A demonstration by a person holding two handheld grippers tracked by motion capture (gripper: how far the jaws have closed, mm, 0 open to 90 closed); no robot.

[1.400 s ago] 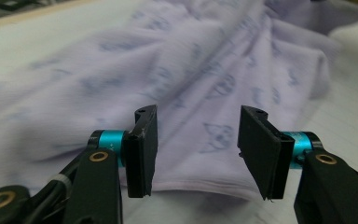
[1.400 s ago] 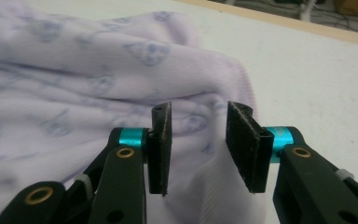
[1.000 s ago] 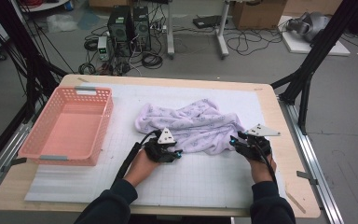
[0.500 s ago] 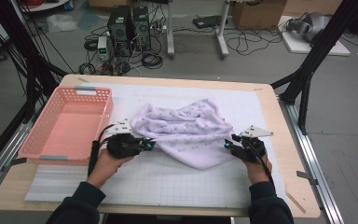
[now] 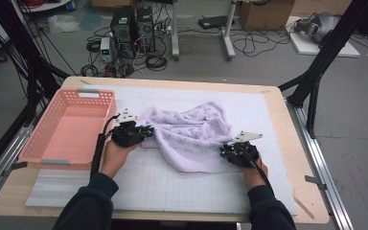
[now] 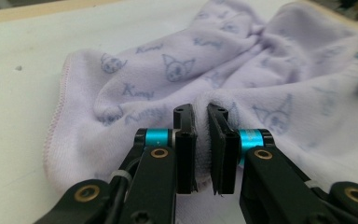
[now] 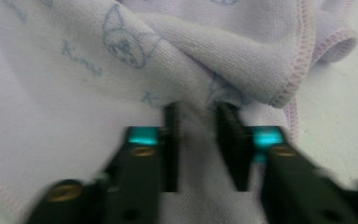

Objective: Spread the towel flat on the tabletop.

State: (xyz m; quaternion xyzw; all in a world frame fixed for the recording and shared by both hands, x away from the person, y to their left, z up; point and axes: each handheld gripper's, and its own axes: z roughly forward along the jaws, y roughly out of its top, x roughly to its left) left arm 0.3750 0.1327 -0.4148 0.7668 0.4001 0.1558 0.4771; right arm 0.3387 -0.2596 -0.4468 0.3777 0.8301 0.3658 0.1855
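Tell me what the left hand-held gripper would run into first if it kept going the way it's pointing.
The left hand-held gripper already pinches a fold of the lilac towel, so more towel comes first; beyond it probably the right hand-held gripper, though depth is unclear.

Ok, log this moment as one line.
left gripper: shut on towel | right gripper: shut on towel | basket: empty

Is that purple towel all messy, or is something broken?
Nothing looks broken. The purple towel just lies rumpled and bunched on the white mat, with the left gripper and right gripper each pinching a fold. The pink basket sits straight.
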